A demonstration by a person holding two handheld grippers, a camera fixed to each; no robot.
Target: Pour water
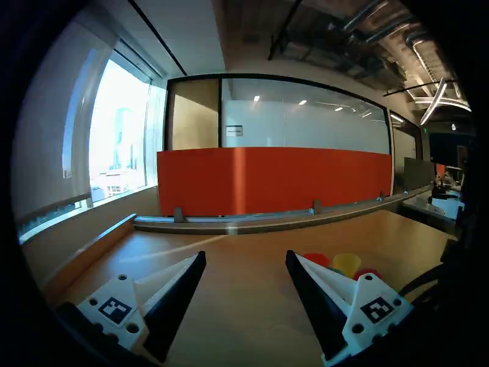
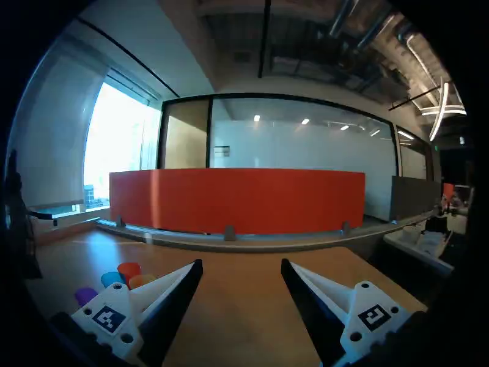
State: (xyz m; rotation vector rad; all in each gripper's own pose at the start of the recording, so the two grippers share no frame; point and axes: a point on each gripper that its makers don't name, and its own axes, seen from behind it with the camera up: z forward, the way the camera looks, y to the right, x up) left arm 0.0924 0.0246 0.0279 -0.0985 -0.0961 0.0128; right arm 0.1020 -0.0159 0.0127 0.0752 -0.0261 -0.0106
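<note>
In the left gripper view, the left gripper (image 1: 245, 254) hovers over a wooden table (image 1: 244, 306). Its jaws stand wide apart with nothing between them. A cluster of small coloured cups (image 1: 342, 266) stands on the table just behind the tip of the finger on the right of the view. A red cup (image 1: 316, 259) and a yellow cup (image 1: 346, 263) are at the back. A pink-red cup (image 1: 367, 273) is partly hidden by the finger, and a sliver of green shows between them. An orange partition (image 1: 275, 180) runs beyond the table's far edge, and a bright window (image 1: 119, 147) is on the left.

In the right gripper view, the right gripper (image 2: 241, 263) hangs over the same table, its jaws also wide and empty. The cups sit low on the left here, beside and partly behind the finger on that side. There are 4 of them: an orange-red cup (image 2: 129, 271), a blue cup (image 2: 112, 279), a purple cup (image 2: 85, 296) nearest the camera, and an orange cup (image 2: 142, 281) against the finger's edge. It cannot be told whether any cup holds water. Neither gripper touches a cup.
</note>
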